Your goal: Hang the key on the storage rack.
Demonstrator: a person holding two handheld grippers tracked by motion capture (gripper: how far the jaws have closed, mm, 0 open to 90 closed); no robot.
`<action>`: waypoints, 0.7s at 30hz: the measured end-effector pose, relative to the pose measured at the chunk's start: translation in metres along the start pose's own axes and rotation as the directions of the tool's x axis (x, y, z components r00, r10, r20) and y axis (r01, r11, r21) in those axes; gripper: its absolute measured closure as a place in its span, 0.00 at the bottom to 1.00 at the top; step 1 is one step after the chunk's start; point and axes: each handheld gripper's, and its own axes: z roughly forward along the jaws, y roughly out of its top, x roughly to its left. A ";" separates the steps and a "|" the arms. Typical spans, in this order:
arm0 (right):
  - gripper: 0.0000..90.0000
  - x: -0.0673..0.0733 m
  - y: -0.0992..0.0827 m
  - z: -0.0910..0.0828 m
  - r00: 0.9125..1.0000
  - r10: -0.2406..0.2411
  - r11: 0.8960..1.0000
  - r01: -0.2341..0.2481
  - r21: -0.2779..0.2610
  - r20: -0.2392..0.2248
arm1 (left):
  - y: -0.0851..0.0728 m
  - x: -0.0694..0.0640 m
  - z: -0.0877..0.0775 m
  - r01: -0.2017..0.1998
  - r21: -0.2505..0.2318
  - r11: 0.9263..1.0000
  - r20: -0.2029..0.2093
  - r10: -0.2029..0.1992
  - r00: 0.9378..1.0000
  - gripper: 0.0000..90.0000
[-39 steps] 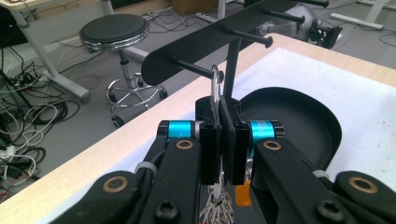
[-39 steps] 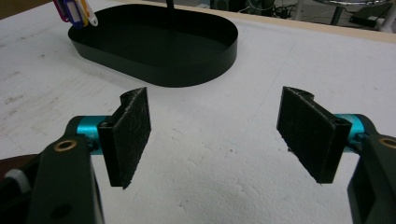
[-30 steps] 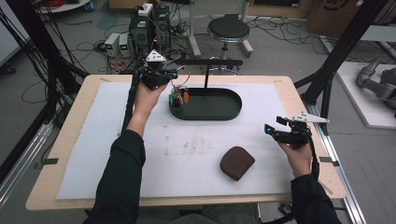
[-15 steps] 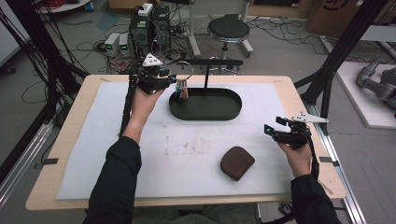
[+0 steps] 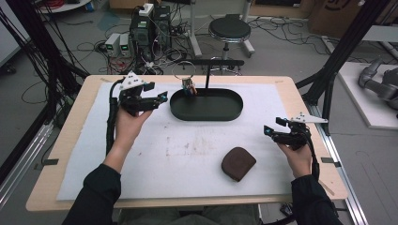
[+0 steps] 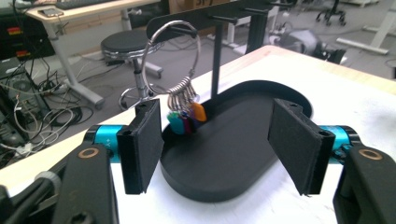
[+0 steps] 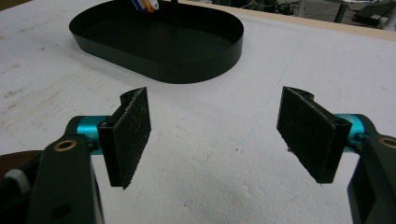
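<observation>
My left claw [image 5: 162,97] has just been opening, released, nothing between its jaws. The key ring [image 5: 184,71] hangs on the black stand's arm [image 5: 220,62] over the oval tray [image 5: 206,114], at 3 o'clock of that claw. Right claw [image 5: 267,131] released above the surface [image 5: 141,154], brown pouch [image 5: 238,163] at its 8 o'clock.

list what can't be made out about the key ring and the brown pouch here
- Key ring: in the left gripper view the left jaw hides part of its coloured tags; in the high view they are too small to count.
- Brown pouch: the right gripper view cuts it off at the bottom-left edge; its fastening can't be told.
</observation>
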 end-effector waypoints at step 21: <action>0.29 -0.001 0.000 0.001 1.000 0.009 1.000 -0.009 0.006 0.008 | -0.085 -0.011 -0.067 0.015 0.042 0.999 -0.033 -0.014 0.999 0.30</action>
